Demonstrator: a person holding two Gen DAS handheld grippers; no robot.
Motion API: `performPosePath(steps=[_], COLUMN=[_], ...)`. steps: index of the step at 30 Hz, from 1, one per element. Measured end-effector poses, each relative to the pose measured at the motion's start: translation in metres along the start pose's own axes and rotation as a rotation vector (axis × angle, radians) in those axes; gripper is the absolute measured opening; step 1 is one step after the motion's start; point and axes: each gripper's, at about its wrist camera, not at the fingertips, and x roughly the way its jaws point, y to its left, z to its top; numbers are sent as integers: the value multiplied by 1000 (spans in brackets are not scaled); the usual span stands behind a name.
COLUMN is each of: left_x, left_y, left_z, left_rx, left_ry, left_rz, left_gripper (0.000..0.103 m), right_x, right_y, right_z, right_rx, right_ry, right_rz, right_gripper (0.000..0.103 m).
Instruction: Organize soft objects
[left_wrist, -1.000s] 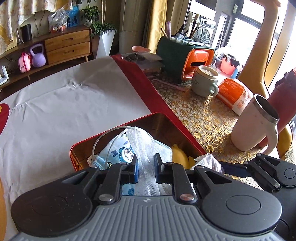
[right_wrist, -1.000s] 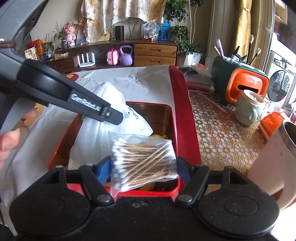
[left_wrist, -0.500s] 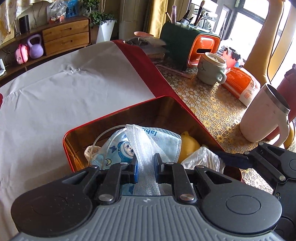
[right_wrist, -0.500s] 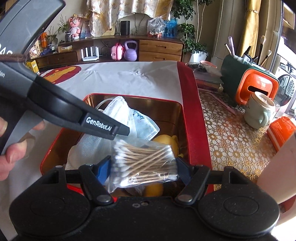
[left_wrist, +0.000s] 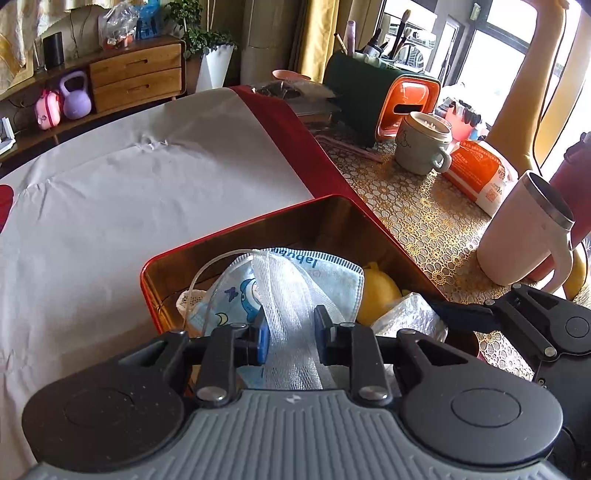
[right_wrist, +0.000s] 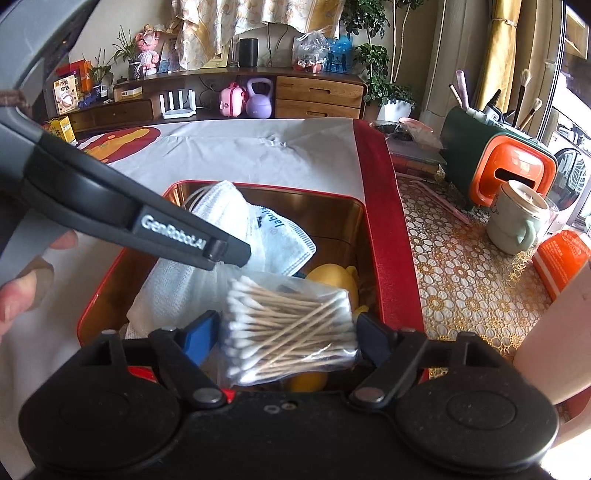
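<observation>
A red tin box (left_wrist: 236, 227) (right_wrist: 373, 236) with a gold inside stands on the table. In it lie a blue face mask (left_wrist: 325, 277) (right_wrist: 284, 240), a yellow soft toy (left_wrist: 378, 295) (right_wrist: 332, 275) and white gauze. My left gripper (left_wrist: 291, 334) is shut on the white gauze (left_wrist: 291, 314) (right_wrist: 221, 206) low over the box. My right gripper (right_wrist: 284, 334) is shut on a clear bag of cotton swabs (right_wrist: 291, 328) (left_wrist: 410, 314) over the box's near right corner.
The box sits on a white sheet (left_wrist: 129, 192) with a red border (right_wrist: 376, 177). To the right on the lace cloth stand a white mug (left_wrist: 528, 236), a green lidded cup (left_wrist: 421, 147) (right_wrist: 517, 218), an orange packet (left_wrist: 480, 170) and an orange-green holder (right_wrist: 506, 166).
Both grippers have come down toward the box. The gauze and the bag of swabs now sit lower inside it. The left gripper's fingers stand a little wider around the gauze.
</observation>
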Motion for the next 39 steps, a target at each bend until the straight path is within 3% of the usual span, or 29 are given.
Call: performPosePath(steps=[8, 9, 11, 12, 19, 25, 28, 39], left_x=[-21, -24, -31, -35, -61, -86, -100, -150], left_y=[4, 4, 5, 5, 3, 1, 0, 4], left_z=[-4, -5, -6, -7, -12, -24, -33, -66], left_rx=[-13, -17, -23, -24, -5, 28, 34, 23], left_ry=[-16, -18, -27, -36, -89, -123, -141, -226], left_rz=[13, 11, 4, 3, 18, 26, 28, 50], left_gripper=[32, 40, 72, 74, 74, 75, 82, 86], right_x=[-16, -18, -24, -26, -46, -71, -82, -123], right_y=[1, 1, -1, -2, -4, -6, -7, 0], right_z=[2, 2, 3, 4, 3, 1, -2, -16], right_rx=[11, 17, 34, 42, 78, 126, 153, 226], right_ry=[-20, -24, -32, -34, -56, -101, -121, -201], right_rz=[-12, -8, -5, -6, -5, 9, 11, 31], right_gripper=[87, 87, 88, 89, 90, 97, 99, 102])
